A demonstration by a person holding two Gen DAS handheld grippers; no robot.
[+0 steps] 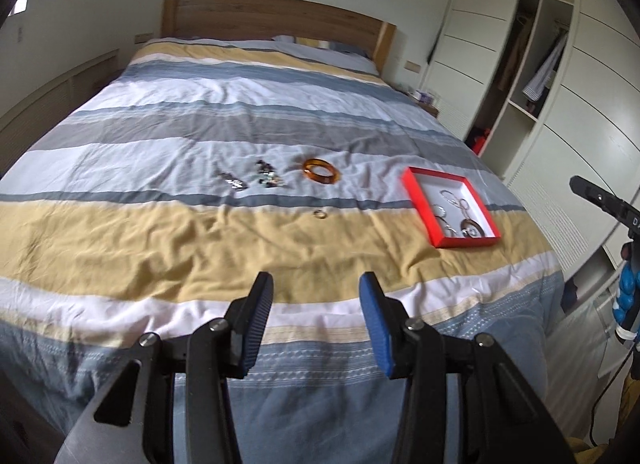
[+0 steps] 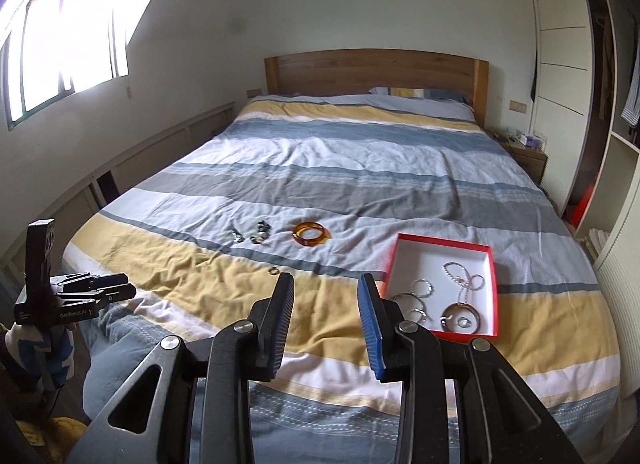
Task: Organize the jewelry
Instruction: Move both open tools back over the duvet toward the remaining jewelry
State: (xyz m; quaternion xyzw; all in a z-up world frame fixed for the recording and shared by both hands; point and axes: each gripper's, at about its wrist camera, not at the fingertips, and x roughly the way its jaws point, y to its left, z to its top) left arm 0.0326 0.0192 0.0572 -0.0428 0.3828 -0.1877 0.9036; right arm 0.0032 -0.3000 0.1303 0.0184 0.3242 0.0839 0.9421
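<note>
Both claws hover above the foot of the bed with their jaws spread wide and nothing between them: the left gripper [image 1: 316,288] over the white and yellow bands of the striped duvet [image 1: 168,232], the right gripper [image 2: 326,290] just short of the red box [image 2: 496,284]. That shallow box, white inside, lies on the yellow stripe toward the right side of the bed and holds a silver chain [image 2: 466,276], several thin silver hoops [image 2: 423,287] and a larger round ring with a small ring inside it at the near corner. Loose pieces lie in a row on the pale blue band farther up, well apart from the box: an amber bangle [image 2: 311,235], a dark beaded cluster [image 2: 261,233] beside it, and a small silver piece [image 2: 237,235] at the left end. One small ring [image 2: 273,271] lies alone on the yellow stripe, nearer than the bangle. In the right wrist view the left gripper shows at the left edge beside the bed. A wooden headboard [image 2: 376,68] stands at the far end, and an open wardrobe [image 1: 532,64] stands to the right.
</note>
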